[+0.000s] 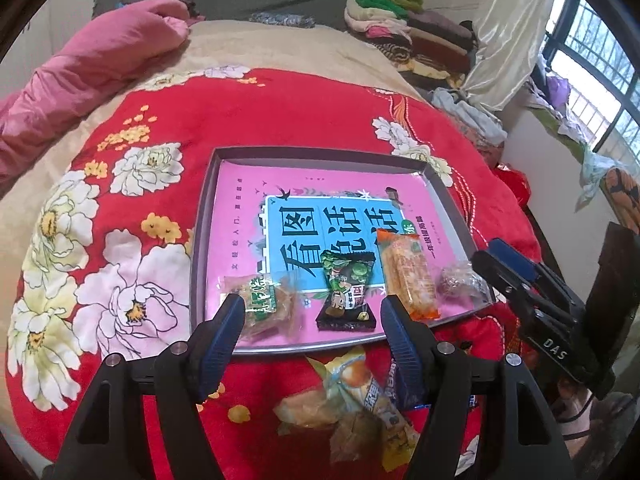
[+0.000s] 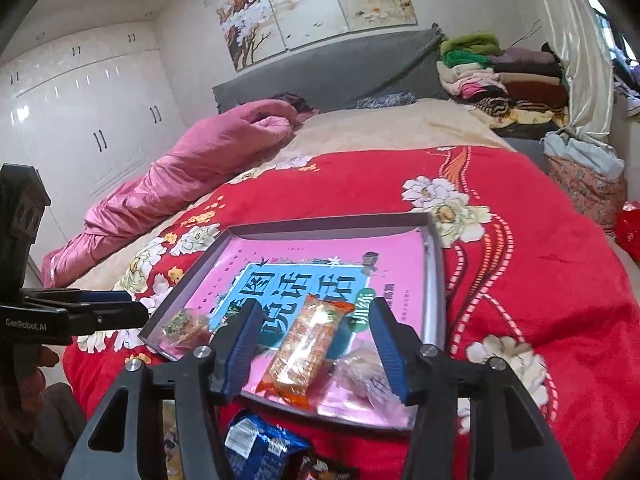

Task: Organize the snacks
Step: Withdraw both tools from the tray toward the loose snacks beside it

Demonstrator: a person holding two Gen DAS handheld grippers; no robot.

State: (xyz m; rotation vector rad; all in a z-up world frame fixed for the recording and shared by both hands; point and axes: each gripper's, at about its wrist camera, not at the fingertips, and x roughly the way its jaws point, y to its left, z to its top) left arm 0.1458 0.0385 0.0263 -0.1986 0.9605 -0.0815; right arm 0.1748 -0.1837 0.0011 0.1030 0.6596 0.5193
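Observation:
A shallow grey tray (image 1: 202,240) lined with a pink and blue book cover lies on the red flowered blanket. Along its near edge lie a green-labelled clear pack (image 1: 266,304), a dark green pack (image 1: 348,292), an orange pack (image 1: 408,276) and a clear-wrapped brown sweet (image 1: 460,278). My left gripper (image 1: 312,302) hovers open over the near edge, nothing between its pads. My right gripper (image 2: 315,307) is open above the orange pack (image 2: 308,344), pads clear of it. Each gripper shows in the other's view: the right gripper (image 1: 496,256), the left gripper (image 2: 120,308).
Loose wrapped snacks (image 1: 352,396) and a blue pack (image 2: 256,444) lie on the blanket just in front of the tray (image 2: 434,280). A pink quilt (image 1: 80,80) sits at the far left. Folded clothes (image 1: 408,36) are stacked at the head of the bed.

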